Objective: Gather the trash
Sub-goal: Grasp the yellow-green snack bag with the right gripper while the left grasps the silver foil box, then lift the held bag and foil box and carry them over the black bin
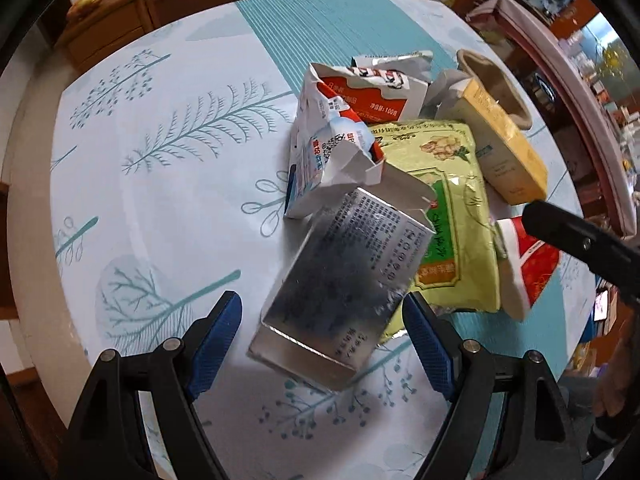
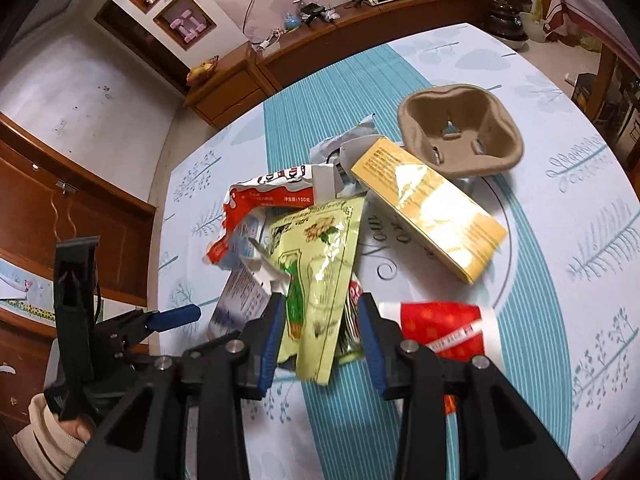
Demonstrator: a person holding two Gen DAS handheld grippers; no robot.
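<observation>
A heap of trash lies on the tablecloth (image 1: 168, 208). A flat silver box (image 1: 340, 280) lies nearest, and my left gripper (image 1: 322, 320) hovers over its near end, open wide, its blue pads clear of the box on both sides. Behind it are a crumpled white-and-blue carton (image 1: 320, 160), a green snack bag (image 1: 452, 216), a yellow box (image 1: 500, 140) and a red paper cup (image 1: 532, 264). In the right wrist view my right gripper (image 2: 322, 328) straddles the near end of the green bag (image 2: 320, 264), jaws partly open, pads not pressing it. The red cup (image 2: 440, 328) lies just right of it.
A brown pulp cup holder (image 2: 460, 132) sits behind the yellow box (image 2: 432, 216). A red-and-white wrapper (image 2: 264, 192) lies at the heap's far left. A wooden cabinet (image 2: 360, 48) runs beyond the table's far edge. A hand in a cream sleeve (image 2: 40, 428) holds the left gripper.
</observation>
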